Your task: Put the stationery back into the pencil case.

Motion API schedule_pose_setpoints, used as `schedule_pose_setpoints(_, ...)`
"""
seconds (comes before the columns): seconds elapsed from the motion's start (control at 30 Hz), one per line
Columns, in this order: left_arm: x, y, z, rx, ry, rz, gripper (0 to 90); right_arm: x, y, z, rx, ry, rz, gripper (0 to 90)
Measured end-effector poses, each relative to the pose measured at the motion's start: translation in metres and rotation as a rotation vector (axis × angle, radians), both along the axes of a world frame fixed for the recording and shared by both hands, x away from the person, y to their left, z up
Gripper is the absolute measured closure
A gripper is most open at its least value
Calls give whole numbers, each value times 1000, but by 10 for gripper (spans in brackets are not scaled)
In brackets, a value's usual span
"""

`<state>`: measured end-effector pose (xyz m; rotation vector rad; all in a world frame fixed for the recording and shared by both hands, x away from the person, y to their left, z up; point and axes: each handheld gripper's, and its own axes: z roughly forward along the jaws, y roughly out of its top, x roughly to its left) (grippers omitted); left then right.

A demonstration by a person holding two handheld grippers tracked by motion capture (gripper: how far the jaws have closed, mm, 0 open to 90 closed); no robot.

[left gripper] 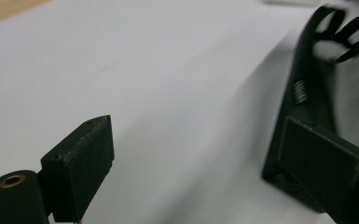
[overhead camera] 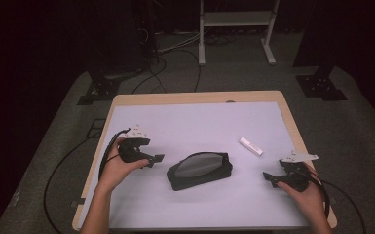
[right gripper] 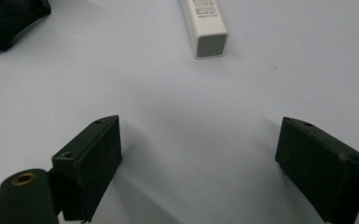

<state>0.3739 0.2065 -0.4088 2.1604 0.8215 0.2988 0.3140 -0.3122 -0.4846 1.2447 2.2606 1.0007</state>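
White tabletop (overhead camera: 190, 122): both grippers wide open, empty; left gripper (overhead camera: 157, 159) nears black mesh pouch (overhead camera: 199, 169), right gripper (overhead camera: 268, 178) faces white tube (overhead camera: 250, 146); grasp likely next.

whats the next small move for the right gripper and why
Probably ease the right gripper forward to the white box: its jaws are wide open, hold nothing, and the box lies just ahead between them, apart from the black pouch.
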Motion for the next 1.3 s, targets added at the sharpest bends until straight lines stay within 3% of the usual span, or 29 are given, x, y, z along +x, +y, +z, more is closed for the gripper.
schedule_pose_setpoints(0.27, 8, 10, -14, 47, 13, 45, 99, 0, 0, 0, -4, -2, 0, 132)
schedule_pose_setpoints(0.4, 13, 14, -24, 96, 26, 69, 99, 0, 0, 0, -3, -1, 0, 132)
schedule_pose_setpoints(0.77, 23, 20, -43, 173, 58, 111, 99, 0, 0, 0, -2, -2, 1, 137)
schedule_pose_setpoints(0.93, 26, 24, -50, 167, 66, 129, 100, 0, 0, 2, -5, 1, -3, 165)
schedule_pose_setpoints(1.0, 28, 26, -54, 167, 74, 133, 101, -1, 0, 4, -3, -4, -2, 278)
schedule_pose_setpoints(1.03, 28, 26, -57, 169, 79, 136, 101, -1, 1, 5, -9, -11, 0, 281)
schedule_pose_setpoints(1.3, 26, 31, -61, 145, 36, 127, 87, 5, 6, 14, -36, 20, 4, 344)
